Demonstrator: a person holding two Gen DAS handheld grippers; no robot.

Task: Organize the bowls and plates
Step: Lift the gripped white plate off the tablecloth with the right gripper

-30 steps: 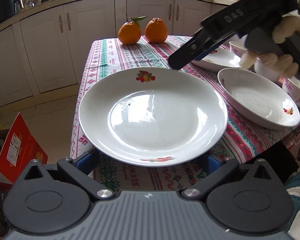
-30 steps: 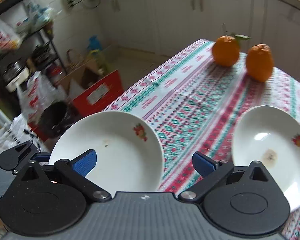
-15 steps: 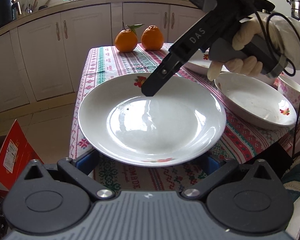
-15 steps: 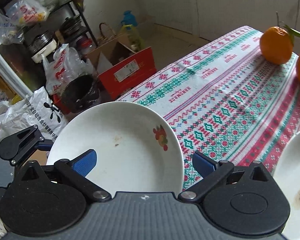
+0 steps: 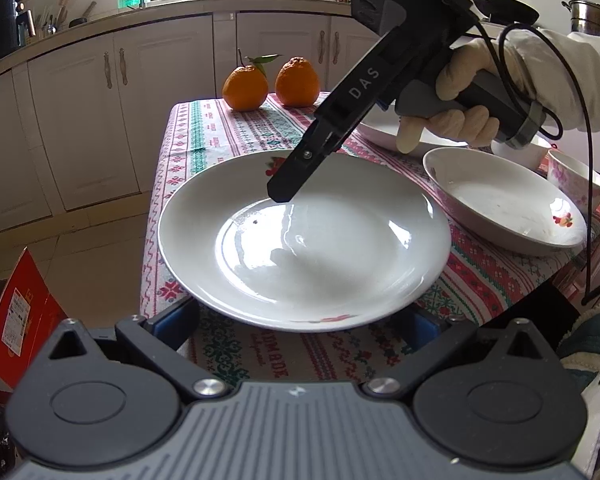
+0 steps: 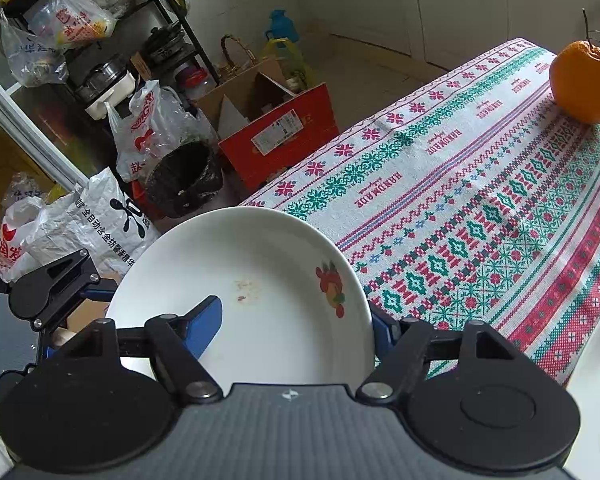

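The white plate (image 5: 304, 240) with a fruit motif is being held level over the near corner of the patterned tablecloth (image 5: 236, 136); its near rim is being gripped by the left gripper (image 5: 300, 322). The right gripper (image 6: 296, 324), a second ago fully open and clear of the plate, is now being closed across the far rim: one blue pad is lying inside the dish, the other outside the rim. A second ago its tip was above the far rim. Beside the plate, a deep white dish (image 5: 504, 208) is being left on the cloth, two oranges (image 5: 272, 84) beyond.
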